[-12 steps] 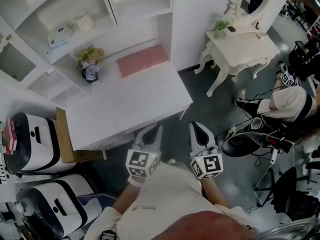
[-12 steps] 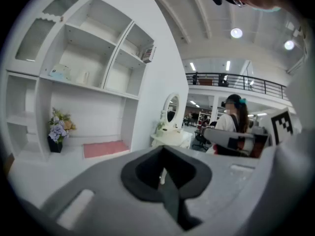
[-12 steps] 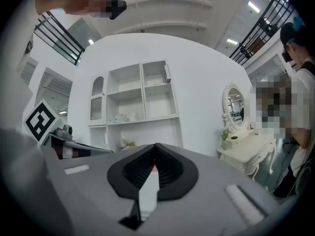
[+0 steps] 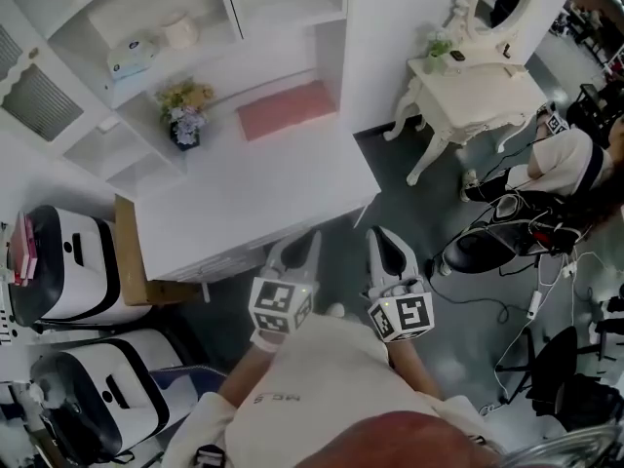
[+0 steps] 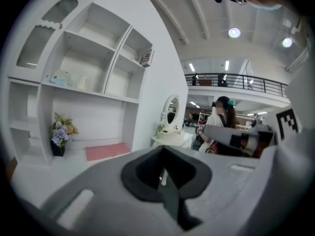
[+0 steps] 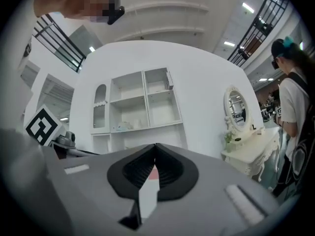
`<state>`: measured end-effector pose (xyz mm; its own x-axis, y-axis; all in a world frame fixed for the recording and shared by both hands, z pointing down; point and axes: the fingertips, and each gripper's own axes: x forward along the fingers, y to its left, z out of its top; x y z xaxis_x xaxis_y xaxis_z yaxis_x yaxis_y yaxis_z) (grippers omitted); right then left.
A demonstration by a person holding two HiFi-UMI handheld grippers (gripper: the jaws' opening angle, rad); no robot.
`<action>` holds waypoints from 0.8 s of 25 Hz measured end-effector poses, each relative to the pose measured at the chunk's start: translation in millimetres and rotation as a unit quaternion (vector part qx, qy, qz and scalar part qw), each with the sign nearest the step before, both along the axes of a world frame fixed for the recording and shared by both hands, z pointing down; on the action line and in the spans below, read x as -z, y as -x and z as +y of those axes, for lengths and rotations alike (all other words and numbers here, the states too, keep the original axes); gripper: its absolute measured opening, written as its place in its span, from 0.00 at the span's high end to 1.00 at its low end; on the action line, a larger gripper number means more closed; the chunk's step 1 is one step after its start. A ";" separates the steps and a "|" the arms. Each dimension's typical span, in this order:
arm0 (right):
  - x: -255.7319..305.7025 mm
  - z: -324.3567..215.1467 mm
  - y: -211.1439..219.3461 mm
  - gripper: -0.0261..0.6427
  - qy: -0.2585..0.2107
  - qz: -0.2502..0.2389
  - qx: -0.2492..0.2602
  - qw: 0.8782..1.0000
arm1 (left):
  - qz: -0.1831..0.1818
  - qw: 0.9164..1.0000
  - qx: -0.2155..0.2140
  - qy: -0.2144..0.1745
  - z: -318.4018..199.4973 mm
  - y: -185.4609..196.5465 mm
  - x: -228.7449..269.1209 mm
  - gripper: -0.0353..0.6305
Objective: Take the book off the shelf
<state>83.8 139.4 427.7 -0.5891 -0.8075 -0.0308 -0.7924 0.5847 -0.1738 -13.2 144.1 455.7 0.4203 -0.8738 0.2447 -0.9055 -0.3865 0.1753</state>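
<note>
Stepping slightly nearer the white desk [image 4: 253, 203], you hold your left gripper [image 4: 298, 248] and right gripper [image 4: 383, 245] closed and empty. The small thin book [image 5: 146, 59] leans in the white shelf unit's [image 5: 105, 69] top-right compartment, well out of reach.

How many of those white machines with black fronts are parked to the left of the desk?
2. One white machine stands against the left end of the desk. The other sits just below it in the head view. More may be hidden beyond the picture's edge.
</note>
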 end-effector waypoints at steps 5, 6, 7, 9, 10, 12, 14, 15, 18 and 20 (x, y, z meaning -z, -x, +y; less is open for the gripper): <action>4.9 -3.8 24.8 0.95 0.001 -0.019 0.002 1.000 | 0.001 1.000 0.000 -0.007 -1.7 23.3 14.1 0.95; 6.8 -7.3 30.8 0.94 0.001 -0.019 -0.001 1.000 | 0.001 1.000 0.000 -0.011 -5.1 29.7 18.5 0.95; 8.2 -10.7 36.7 0.94 0.002 -0.021 -0.005 1.000 | 0.002 1.000 -0.001 -0.014 -8.4 36.3 22.5 0.95; 10.4 -16.6 48.8 0.94 0.003 -0.023 -0.011 1.000 | 0.005 1.000 -0.006 -0.018 -14.3 50.0 30.2 0.95; 12.2 -18.7 55.2 0.94 0.003 -0.024 -0.015 1.000 | 0.006 1.000 -0.009 -0.020 -16.8 57.7 34.0 0.95; 18.3 -23.1 70.0 0.94 -0.004 -0.021 -0.020 1.000 | 0.006 1.000 -0.015 -0.025 -22.4 74.6 41.3 0.95; 25.8 -28.6 86.4 0.93 -0.018 -0.016 -0.022 0.999 | 0.002 0.999 -0.020 -0.035 -29.8 90.8 47.5 0.95; 28.6 -31.1 94.2 0.93 -0.022 -0.015 -0.022 0.999 | 0.000 0.999 -0.022 -0.040 -32.7 97.4 49.8 0.95; 37.8 -40.7 114.0 0.93 -0.032 -0.014 -0.022 0.999 | -0.001 0.998 -0.027 -0.054 -41.8 111.9 57.1 0.95; 47.9 -50.5 124.7 0.93 -0.044 -0.011 -0.025 0.999 | -0.001 0.998 -0.029 -0.061 -52.8 119.9 62.2 0.95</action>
